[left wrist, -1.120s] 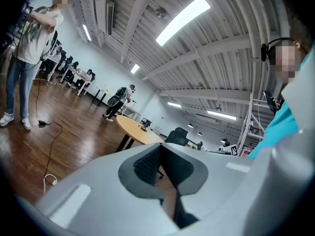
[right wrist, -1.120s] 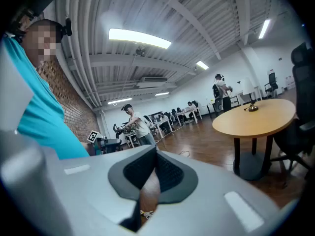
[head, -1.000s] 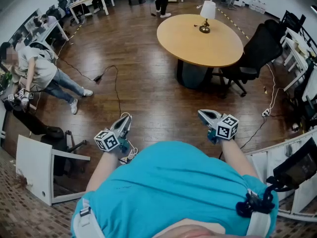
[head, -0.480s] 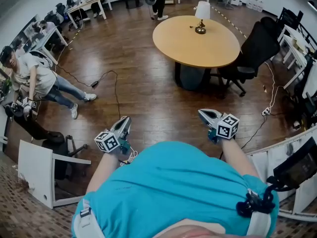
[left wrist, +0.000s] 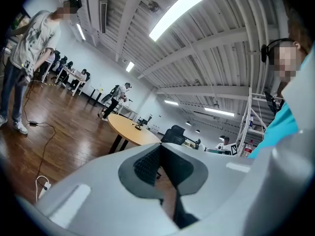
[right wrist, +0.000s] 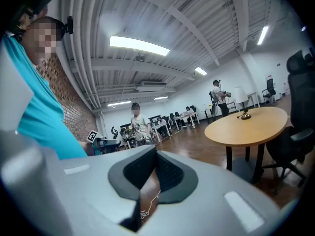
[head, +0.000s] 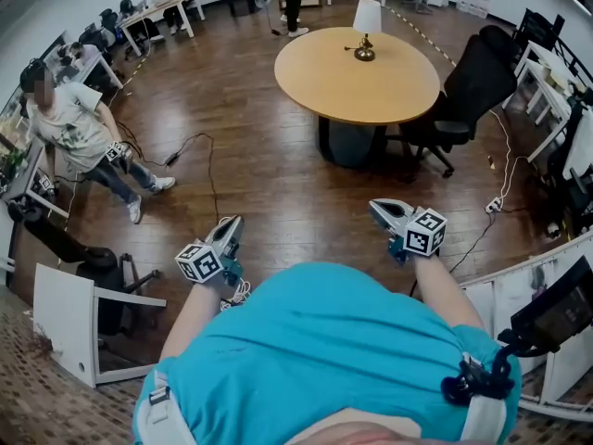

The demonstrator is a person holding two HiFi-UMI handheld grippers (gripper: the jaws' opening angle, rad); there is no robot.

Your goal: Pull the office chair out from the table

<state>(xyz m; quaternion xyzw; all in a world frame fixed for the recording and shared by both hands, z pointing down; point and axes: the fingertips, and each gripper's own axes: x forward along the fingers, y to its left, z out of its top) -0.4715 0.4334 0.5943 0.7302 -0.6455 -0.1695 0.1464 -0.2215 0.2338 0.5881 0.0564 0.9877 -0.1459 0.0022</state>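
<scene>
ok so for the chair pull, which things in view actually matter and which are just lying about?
Job:
- black high-backed office chair
- round light-wood table
- left hand-held gripper and right hand-held gripper, both shut, empty, well short of the chair

Lying about:
- white-shaded brass table lamp
- black floor cable
- white power strip

Head view: high up, looking steeply down, facing the far round table. Left gripper view and right gripper view: low, level, close behind their own jaws, facing the same way. All three share the table and the office chair.
</scene>
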